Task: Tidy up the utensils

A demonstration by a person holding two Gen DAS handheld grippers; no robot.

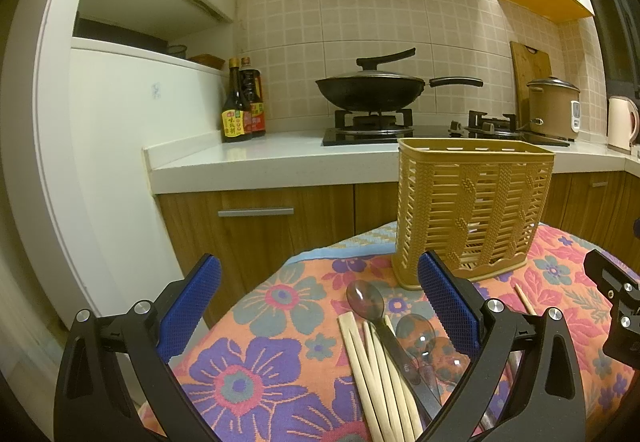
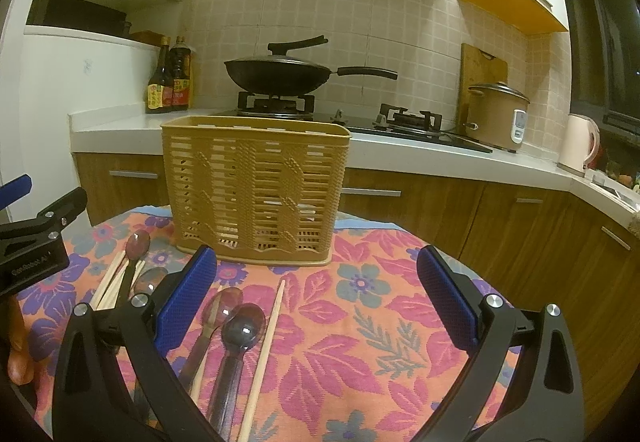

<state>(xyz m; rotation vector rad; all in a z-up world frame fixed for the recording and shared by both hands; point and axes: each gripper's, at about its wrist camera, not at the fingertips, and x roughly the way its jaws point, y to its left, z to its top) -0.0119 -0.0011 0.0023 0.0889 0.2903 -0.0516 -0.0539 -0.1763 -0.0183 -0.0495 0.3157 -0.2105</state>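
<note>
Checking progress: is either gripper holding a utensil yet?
No, the left gripper and right gripper are both open, with spoons lying on the cloth.

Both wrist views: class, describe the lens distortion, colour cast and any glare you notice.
Left wrist view: fisheye bends the white cabinet edge into a curve, corners vignette black, yellow-green cast. Right wrist view: same warm cast, countertop bows, small glints on the spoon bowls, basket sharp.

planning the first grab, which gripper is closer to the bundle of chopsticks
Left. The left gripper is open right over the chopstick bundle, which lies between its fingers. The right gripper is open further right, with the bundle beyond its left finger.
</note>
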